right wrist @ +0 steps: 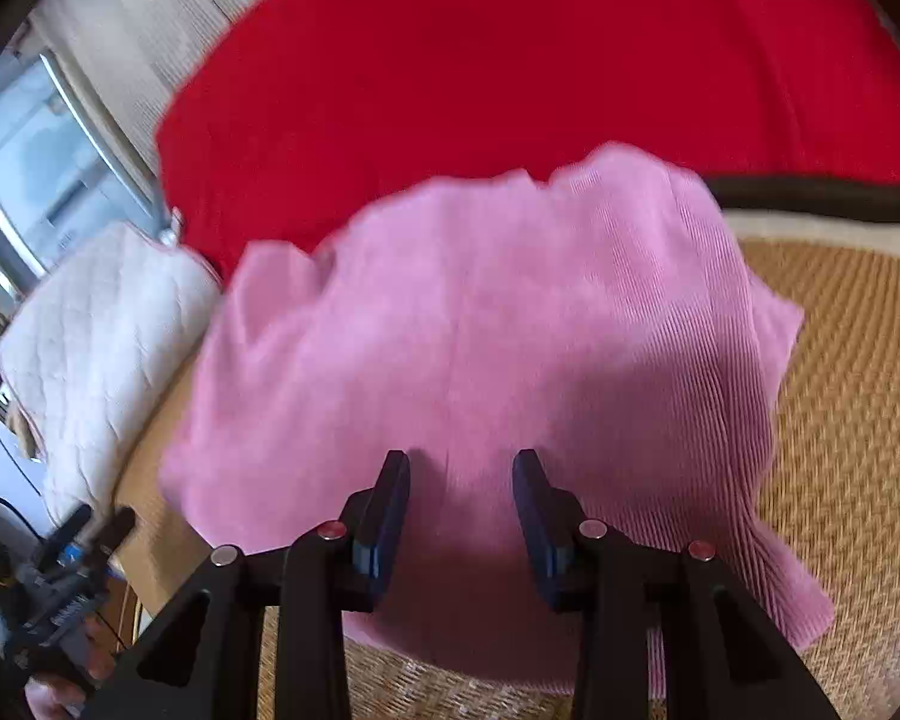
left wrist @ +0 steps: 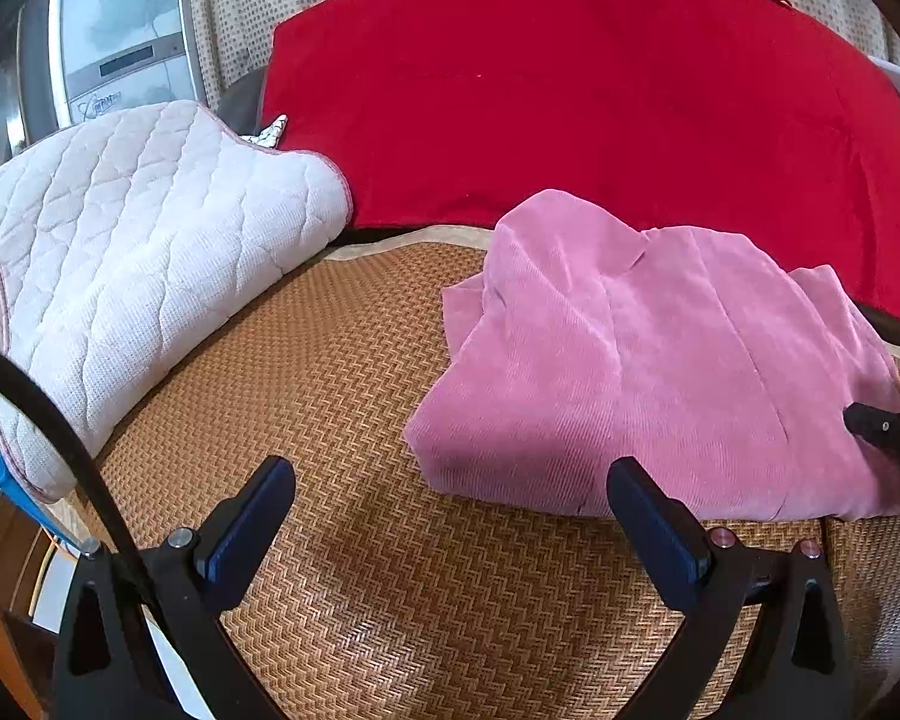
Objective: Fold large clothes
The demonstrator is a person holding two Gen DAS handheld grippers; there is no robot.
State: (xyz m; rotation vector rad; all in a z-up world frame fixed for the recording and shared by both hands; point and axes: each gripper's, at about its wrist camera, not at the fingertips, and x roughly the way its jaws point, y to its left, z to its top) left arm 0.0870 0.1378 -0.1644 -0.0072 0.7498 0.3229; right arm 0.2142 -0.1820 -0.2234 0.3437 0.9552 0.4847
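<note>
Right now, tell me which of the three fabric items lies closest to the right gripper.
The pink ribbed garment: the right gripper hovers directly over it, fingers open. The white quilted pad sits off left; the red blanket lies behind.

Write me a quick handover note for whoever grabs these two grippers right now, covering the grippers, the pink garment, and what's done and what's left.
Left gripper: open, empty, over the woven mat, just left of the garment.
Right gripper: open, empty, over the garment's near part; contact cannot be told.
Pink garment: lies on the mat in a compact, roughly folded bundle, in front of the red blanket, with the white quilted pad to its left.
Done: main folds appear made.
Left: far edge looks uneven and rumpled; probably tidy and flatten it.
</note>
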